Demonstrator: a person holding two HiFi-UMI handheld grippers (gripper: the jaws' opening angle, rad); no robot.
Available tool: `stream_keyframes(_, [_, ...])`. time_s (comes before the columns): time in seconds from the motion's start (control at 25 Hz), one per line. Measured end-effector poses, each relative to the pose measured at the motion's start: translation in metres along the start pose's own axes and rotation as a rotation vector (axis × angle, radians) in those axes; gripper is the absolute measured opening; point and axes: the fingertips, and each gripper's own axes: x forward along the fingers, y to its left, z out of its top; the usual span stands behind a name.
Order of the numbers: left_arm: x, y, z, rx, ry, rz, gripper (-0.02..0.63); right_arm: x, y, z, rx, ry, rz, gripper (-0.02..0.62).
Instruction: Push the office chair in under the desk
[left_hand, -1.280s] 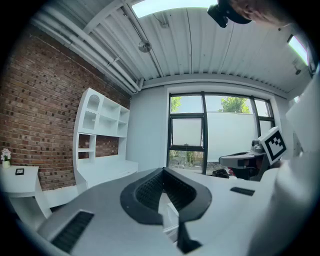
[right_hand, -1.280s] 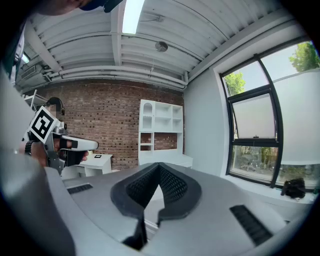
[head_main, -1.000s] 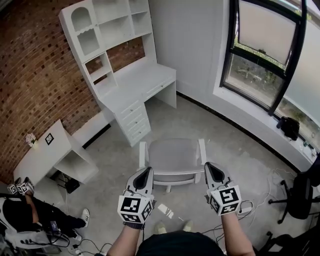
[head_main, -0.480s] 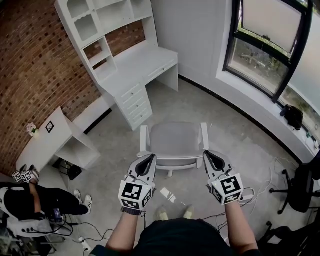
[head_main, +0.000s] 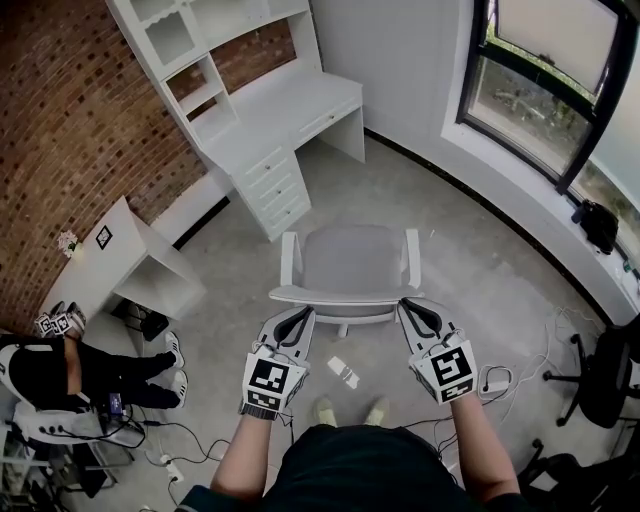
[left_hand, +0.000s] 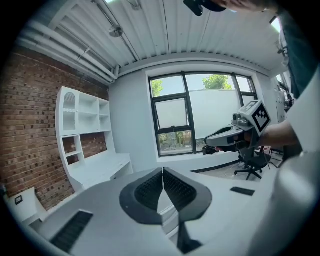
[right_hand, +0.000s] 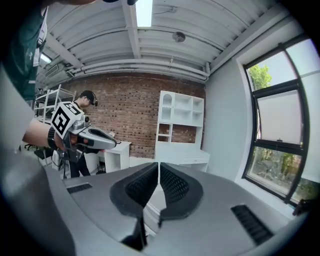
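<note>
Two closed claws are being held out side by side at the near edge of a gray office chair (head_main: 345, 262), the left gripper (head_main: 302, 316) at the left end of its backrest (head_main: 345, 296) and the right gripper (head_main: 404, 305) at the right end; whether either is touching it cannot be told. Both pairs of jaws are being held pressed together, with nothing gripped between them. The white desk (head_main: 290, 110) is being seen well ahead of both claws, beyond the chair and off to the left, the chair standing apart from it on the concrete floor (head_main: 450, 250).
</note>
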Motion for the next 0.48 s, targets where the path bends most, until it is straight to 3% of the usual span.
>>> stream_keyframes(0.24, [0.012, -0.020, -0.012, 0.100, 0.039, -0.038, 0.009, 0.007, 0.006, -0.029, -0.119, 0.037, 0.121, 0.008])
stream_keyframes(0.36, [0.017, -0.028, -0.024, 0.169, 0.083, -0.075, 0.060, 0.014, 0.010, -0.046, -0.167, 0.066, 0.164, 0.012])
stream_keyframes(0.48, [0.024, -0.027, -0.041, 0.252, 0.146, -0.097, 0.101, 0.021, 0.013, -0.064, -0.242, 0.123, 0.190, 0.077])
